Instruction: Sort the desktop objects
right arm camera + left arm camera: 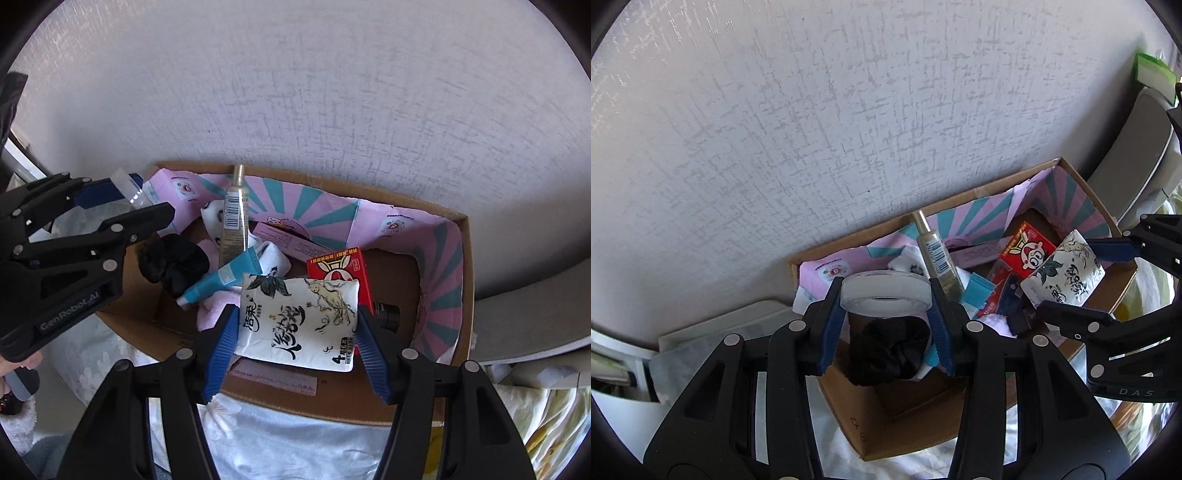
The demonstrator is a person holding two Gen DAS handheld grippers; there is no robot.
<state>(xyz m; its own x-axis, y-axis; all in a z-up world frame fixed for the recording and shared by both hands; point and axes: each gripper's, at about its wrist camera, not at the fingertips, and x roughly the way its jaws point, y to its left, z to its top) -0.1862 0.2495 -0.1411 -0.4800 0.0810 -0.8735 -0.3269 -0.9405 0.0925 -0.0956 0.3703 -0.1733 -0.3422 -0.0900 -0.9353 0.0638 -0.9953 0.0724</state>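
My left gripper (885, 291) is shut on a round white tape roll (886, 301) and hangs over the left end of an open cardboard box (886, 424). My right gripper (297, 317) is shut on a white tissue pack (299, 325) printed with black brushwork, over the box's middle. Under them in the box (332, 402) lie a black scrunchie (173, 264), a gold tube (233, 221), a blue tube (221, 277), a red carton (340, 264), white socks and a pink cloth. The left gripper (136, 197) shows at the left of the right wrist view.
The box has a pink and teal paper lining (439, 291) and stands against a textured grey wall (849, 110). It rests on a floral sheet (258, 443). A grey padded object (1137, 155) is to its right, and a white tray (713, 328) to its left.
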